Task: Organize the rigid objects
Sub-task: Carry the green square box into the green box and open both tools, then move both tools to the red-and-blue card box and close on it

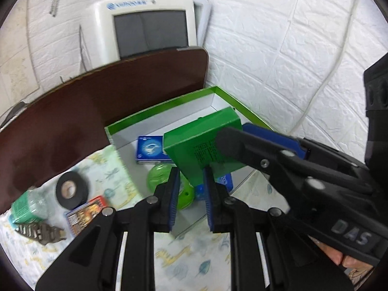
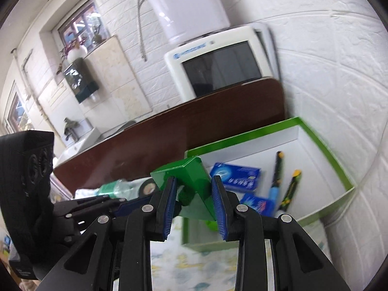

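Observation:
A small green box [image 1: 203, 143] hangs tilted over the green-rimmed white tray [image 1: 157, 111]. My left gripper [image 1: 191, 181] is shut on the box's lower corner. My right gripper [image 1: 252, 140] comes in from the right and clamps the same box; in the right wrist view it [image 2: 194, 189] is shut on the green box [image 2: 191, 174]. The tray [image 2: 322, 150] holds blue packets [image 2: 235, 173], two pens [image 2: 278, 167] and a green ball [image 1: 157, 177].
A black tape roll [image 1: 71, 188], a green-capped bottle [image 1: 26, 206], a card pack [image 1: 84, 214] and a metal piece [image 1: 41, 230] lie on the patterned cloth at left. A brown board [image 1: 109, 104], a white monitor [image 1: 143, 26] and the white wall stand behind.

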The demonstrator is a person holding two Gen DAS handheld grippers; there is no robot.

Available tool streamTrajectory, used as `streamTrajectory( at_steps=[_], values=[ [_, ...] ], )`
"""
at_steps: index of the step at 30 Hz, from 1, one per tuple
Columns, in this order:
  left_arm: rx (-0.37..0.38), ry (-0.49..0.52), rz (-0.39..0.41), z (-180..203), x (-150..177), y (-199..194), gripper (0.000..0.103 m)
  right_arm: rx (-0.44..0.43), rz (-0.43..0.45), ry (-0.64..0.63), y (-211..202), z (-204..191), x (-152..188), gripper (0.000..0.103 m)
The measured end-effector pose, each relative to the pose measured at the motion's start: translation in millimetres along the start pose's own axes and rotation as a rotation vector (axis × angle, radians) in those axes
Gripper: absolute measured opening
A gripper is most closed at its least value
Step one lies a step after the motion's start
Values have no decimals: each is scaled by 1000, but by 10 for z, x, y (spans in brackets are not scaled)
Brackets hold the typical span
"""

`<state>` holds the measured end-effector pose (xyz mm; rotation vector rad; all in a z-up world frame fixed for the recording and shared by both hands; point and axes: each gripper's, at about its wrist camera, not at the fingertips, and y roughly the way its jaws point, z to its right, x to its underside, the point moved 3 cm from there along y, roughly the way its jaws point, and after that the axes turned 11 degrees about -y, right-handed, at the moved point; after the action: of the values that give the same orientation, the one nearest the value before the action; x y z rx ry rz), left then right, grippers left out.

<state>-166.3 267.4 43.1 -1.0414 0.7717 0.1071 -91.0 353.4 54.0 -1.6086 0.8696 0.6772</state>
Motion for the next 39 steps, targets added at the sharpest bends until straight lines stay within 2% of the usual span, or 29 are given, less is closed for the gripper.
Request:
streamTrajectory(
  at_steps=[2, 3, 4, 5, 6, 8, 9, 12, 15, 19, 23, 28, 33, 39],
  values=[
    [13, -2, -38, 68, -40, 193, 14, -1, 6, 7, 26, 129, -38, 33],
    [68, -3, -57, 120, -47, 250, 7, 3, 10, 6, 49, 184, -52, 33],
    [118, -12, -82, 181, -57, 308, 10, -37, -4, 15, 107, 225, -49, 33],
    [109, -1, -82, 234, -70, 344, 11, -98, -33, 38, 192, 256, -21, 33],
    [63, 24, -69, 269, -81, 382, 10, -119, -58, 57, 275, 276, 20, 33],
    [-3, 61, -71, 286, -77, 472, 8, -51, -57, 82, 358, 403, 81, 32],
    [-4, 57, -86, 260, -71, 505, 9, -21, -58, 83, 385, 457, 110, 32],
    [-19, 28, -91, 141, -75, 546, 9, -37, -81, 128, 441, 591, 204, 32],
    [-31, -8, -84, 7, -81, 509, 10, 14, -80, 102, 418, 607, 230, 32],
    [-64, -26, -62, -152, -31, 354, 11, 15, -86, 93, 402, 597, 230, 32],
    [-104, -49, -24, -377, -13, 159, 15, 8, -94, 81, 414, 488, 216, 32],
    [-160, -135, 33, -839, 45, -170, 29, -21, -107, 34, 463, 198, 186, 32],
    [-195, -220, 63, -1310, 190, -453, 30, -67, -127, -30, 553, -197, 166, 32],
    [-203, -320, 49, -1774, 485, -560, 30, -115, -189, -98, 800, -713, 230, 31]
  ],
)
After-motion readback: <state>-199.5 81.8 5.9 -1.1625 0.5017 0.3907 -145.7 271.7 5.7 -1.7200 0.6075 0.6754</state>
